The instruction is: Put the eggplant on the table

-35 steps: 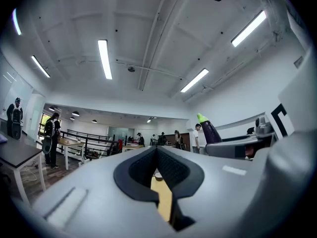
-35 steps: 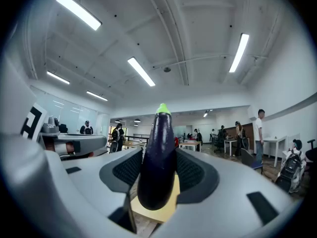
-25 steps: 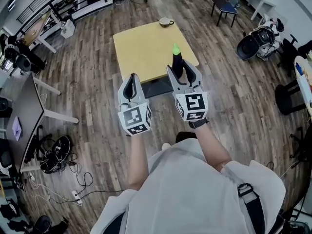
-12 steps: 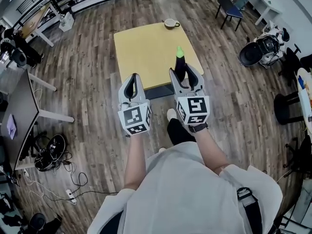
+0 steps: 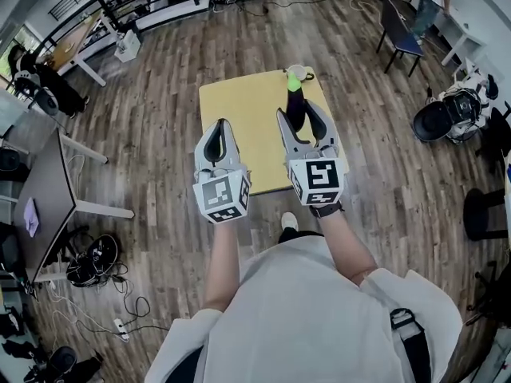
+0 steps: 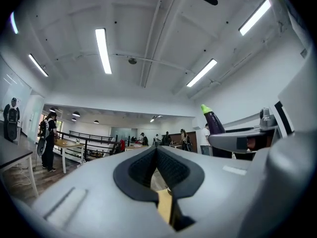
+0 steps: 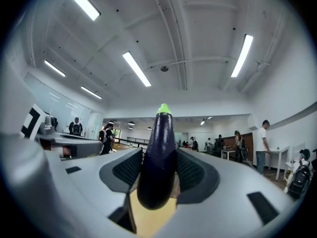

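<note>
Deep purple eggplant (image 7: pixel 158 152) with its green cap on top, standing upright, and the right gripper (image 5: pixel 296 114) has it. The jaws stand wide, with the dark ribbed pads (image 7: pixel 194 170) pressed on both sides of its lower body and the rounded bottom hanging just below them. It's a firm clamp, well clear of the wood. From the head view the eggplant sits in line with the far right corner of the yellow table (image 5: pixel 243 110), and the right gripper view shows that yellow top directly under the jaws. It is up in the air, not set down yet.

Over on the other side, the left gripper (image 6: pixel 156 155) is level beside its partner. Its jaws are drawn together at the tips with nothing between them.

A pale cup (image 5: pixel 301 70) rests at the table's far right corner, half covered by the eggplant's cap. Its contents cannot be made out.
</note>
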